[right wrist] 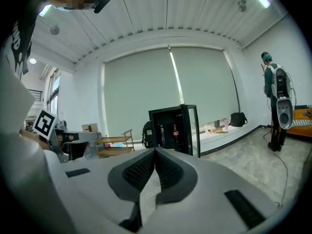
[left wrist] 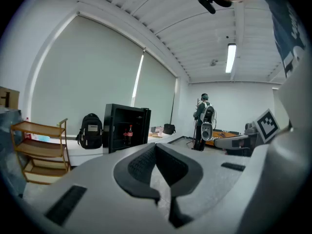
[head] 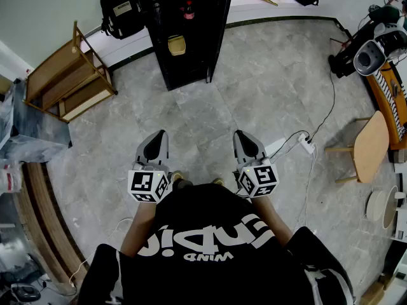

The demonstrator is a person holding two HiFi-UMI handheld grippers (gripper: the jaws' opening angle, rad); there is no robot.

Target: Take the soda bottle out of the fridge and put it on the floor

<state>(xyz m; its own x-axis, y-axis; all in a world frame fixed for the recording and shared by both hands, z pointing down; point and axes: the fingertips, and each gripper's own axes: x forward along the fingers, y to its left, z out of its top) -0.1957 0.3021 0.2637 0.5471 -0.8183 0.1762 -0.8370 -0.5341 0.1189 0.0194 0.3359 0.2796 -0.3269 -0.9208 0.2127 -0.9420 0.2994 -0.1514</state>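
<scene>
I am holding the left tongs (left wrist: 156, 146) with the jaws pressed together and nothing between them. The right tongs (right wrist: 155, 151) are sitting the same way, closed on nothing. Both are pointing nearly level over the grey tiled floor (head: 254, 81), side by side in front of my black shirt (head: 210, 234). Well ahead of them the black fridge (head: 191, 56) is standing with its door (right wrist: 194, 130) swung open. The soda bottle (head: 188, 9), red-labelled, is standing upright on an upper shelf inside. A yellowish container (head: 177, 44) is sitting on a shelf below it. A black backpack (head: 121, 8) is resting just left of the fridge, near a wooden rack (head: 67, 75).
</scene>
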